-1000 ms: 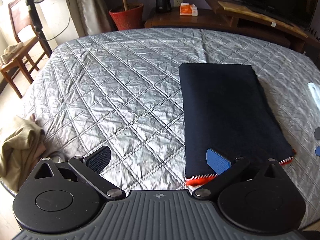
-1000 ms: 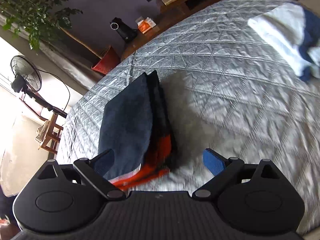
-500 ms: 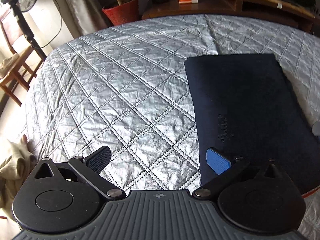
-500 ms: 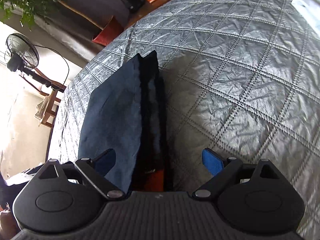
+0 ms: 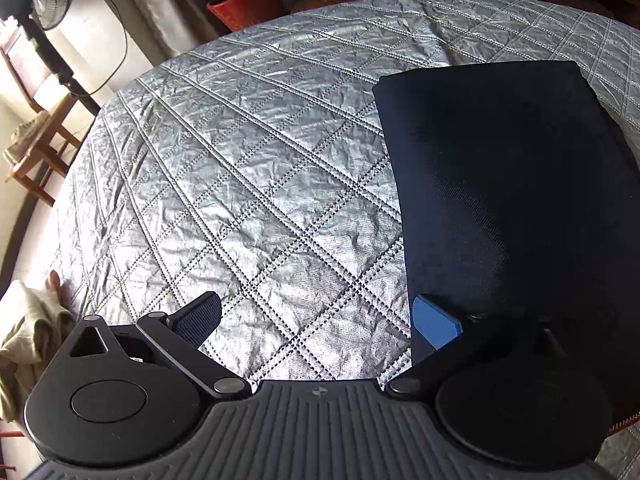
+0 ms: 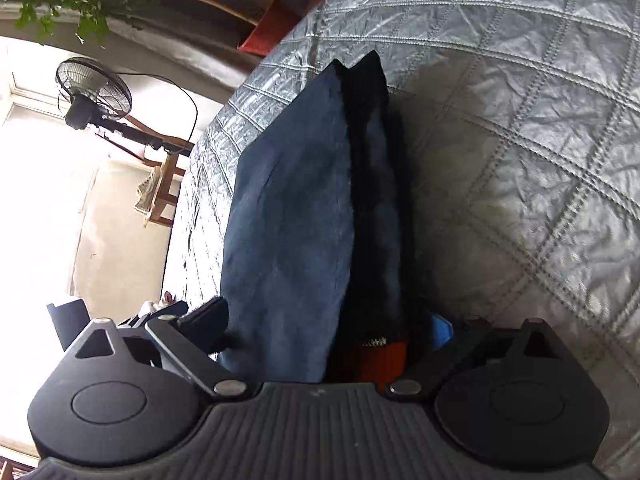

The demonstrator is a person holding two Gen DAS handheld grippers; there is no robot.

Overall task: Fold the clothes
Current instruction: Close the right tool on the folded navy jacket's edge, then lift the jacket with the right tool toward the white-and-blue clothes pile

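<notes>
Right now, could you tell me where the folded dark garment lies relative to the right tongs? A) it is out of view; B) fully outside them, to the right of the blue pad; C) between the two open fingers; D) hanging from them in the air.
C: in the right wrist view the folded dark garment lies on the quilted cover and runs down between the spread fingers of the right tongs, whose jaws stand wide open.

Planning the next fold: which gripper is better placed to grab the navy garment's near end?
Probably right: the right gripper straddles the folded navy garment, fingers open. The left gripper sits mostly over bare quilt.
</notes>
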